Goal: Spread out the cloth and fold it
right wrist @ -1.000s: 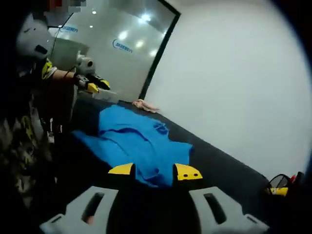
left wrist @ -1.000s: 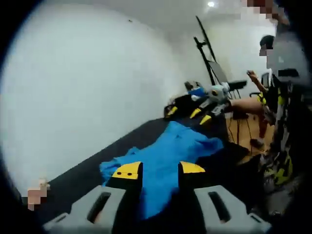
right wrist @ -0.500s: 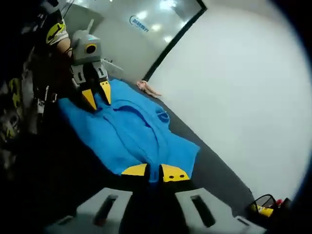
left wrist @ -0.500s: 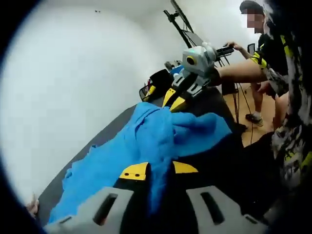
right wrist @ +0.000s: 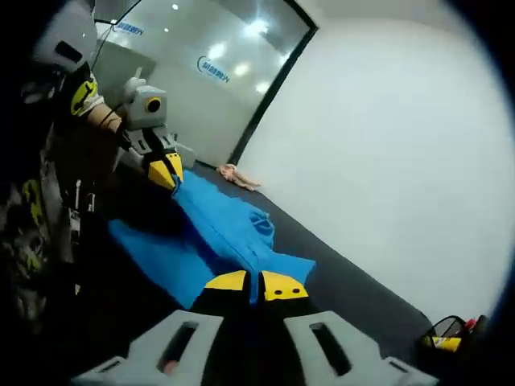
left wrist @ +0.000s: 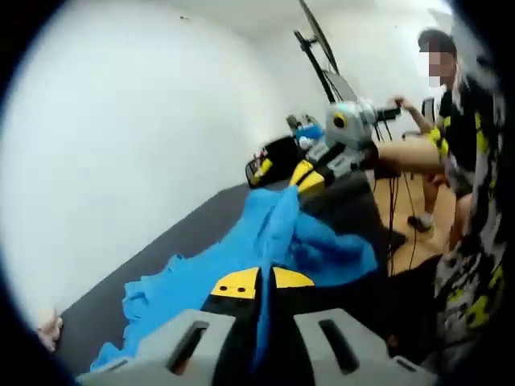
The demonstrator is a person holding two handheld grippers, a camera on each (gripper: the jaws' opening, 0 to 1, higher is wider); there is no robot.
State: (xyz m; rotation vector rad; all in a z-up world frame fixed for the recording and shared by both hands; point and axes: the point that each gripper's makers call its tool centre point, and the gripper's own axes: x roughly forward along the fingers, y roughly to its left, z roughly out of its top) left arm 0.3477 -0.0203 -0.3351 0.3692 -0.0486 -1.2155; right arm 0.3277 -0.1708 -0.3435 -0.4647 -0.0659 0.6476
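Blue cloth [left wrist: 265, 241] lies partly on the dark worktop [left wrist: 161, 257] and is lifted along one edge, drawn into a raised ridge between the two grippers. Left gripper [left wrist: 264, 280] — yellow-tipped jaws closed tight on a cloth edge in the left gripper view; it also appears at upper left in the right gripper view. Right gripper [right wrist: 255, 285] — jaws pinched on the opposite edge. White wall [right wrist: 386, 153] behind. A person [left wrist: 451, 129] stands at right in the left gripper view.

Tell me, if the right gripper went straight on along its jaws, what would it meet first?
The right gripper is already shut on the blue cloth; straight on lies more of that cloth, then probably the left gripper, though depth is unclear.
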